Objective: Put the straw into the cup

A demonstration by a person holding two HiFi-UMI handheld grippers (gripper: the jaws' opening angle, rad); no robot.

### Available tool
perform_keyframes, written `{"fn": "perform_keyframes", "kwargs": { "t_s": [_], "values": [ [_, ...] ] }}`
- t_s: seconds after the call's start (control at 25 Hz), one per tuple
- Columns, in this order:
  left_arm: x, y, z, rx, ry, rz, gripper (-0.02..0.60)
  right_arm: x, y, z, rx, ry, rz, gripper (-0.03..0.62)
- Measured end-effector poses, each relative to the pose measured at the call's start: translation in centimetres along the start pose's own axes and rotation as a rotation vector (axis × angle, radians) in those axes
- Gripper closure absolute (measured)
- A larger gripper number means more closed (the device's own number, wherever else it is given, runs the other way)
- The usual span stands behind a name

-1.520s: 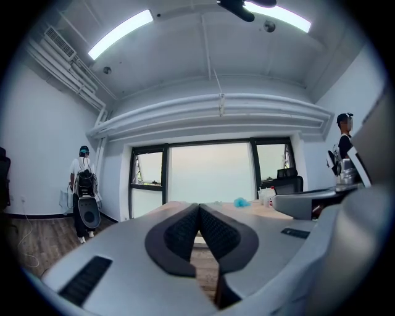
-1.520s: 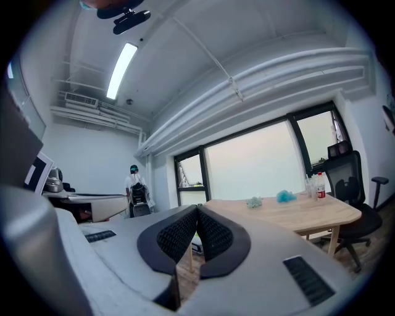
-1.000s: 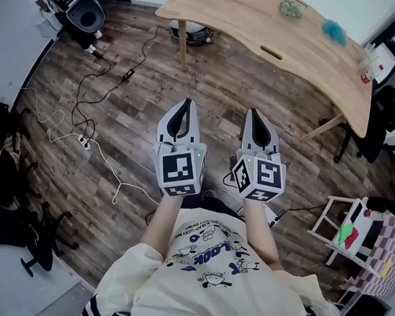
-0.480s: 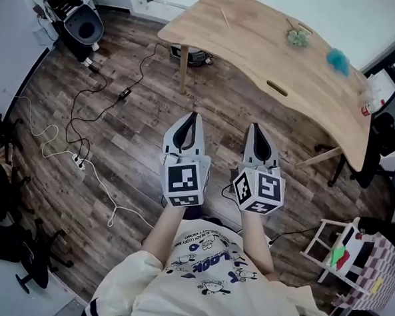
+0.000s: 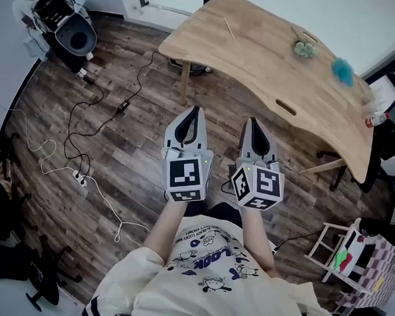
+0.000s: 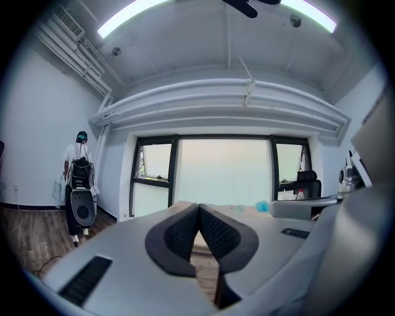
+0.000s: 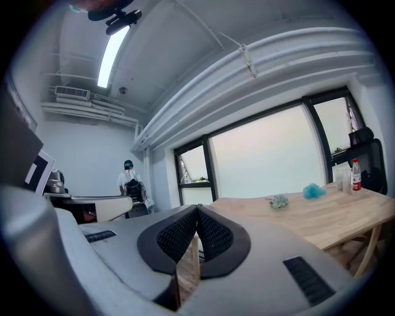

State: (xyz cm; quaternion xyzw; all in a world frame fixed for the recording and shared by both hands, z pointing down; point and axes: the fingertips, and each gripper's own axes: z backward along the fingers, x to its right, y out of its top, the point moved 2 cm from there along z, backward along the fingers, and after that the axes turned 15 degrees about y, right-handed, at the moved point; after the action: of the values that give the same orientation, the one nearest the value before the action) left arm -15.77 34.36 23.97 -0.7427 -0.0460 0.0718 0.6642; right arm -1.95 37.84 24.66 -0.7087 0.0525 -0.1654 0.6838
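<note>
Clenched and empty: left gripper (image 5: 194, 110), right gripper (image 5: 252, 121); thin stick (image 5: 229, 29) on the table (image 5: 265, 60), perhaps the straw.

Office or lab workroom. Ahead of the left gripper (image 5: 194, 110) stands a curved wooden desk (image 5: 278, 55) with wide windows (image 6: 222, 176) beyond it; to that gripper's left, cables (image 5: 91, 107) and a power strip (image 5: 81, 181) trail over the plank floor (image 5: 137, 148). An office chair (image 5: 382, 146) sits right of the right gripper (image 5: 252, 121).
</note>
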Motion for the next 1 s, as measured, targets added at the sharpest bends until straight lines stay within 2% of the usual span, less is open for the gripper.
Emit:
{"fn": "perform_keyframes", "kwargs": {
  "t_s": [0.44, 0.64, 1.0],
  "values": [
    [-2.1, -1.9, -4.3, -0.075, 0.002, 0.008, 0.551, 1.0, -1.9, -4.5, -0.074, -0.025, -0.026, 0.58],
    [-2.6, -2.5, -6.6, -0.089, 0.021, 0.019, 0.551, 1.8, -2.6, -6.8, -0.099, -0.005, -0.038, 0.58],
    [-2.2, -2.1, -13.5, -0.086, 0.059, 0.026, 0.551, 6.1, -1.9, -13.2, -0.104, 0.032, -0.021, 0.58]
  ]
}}
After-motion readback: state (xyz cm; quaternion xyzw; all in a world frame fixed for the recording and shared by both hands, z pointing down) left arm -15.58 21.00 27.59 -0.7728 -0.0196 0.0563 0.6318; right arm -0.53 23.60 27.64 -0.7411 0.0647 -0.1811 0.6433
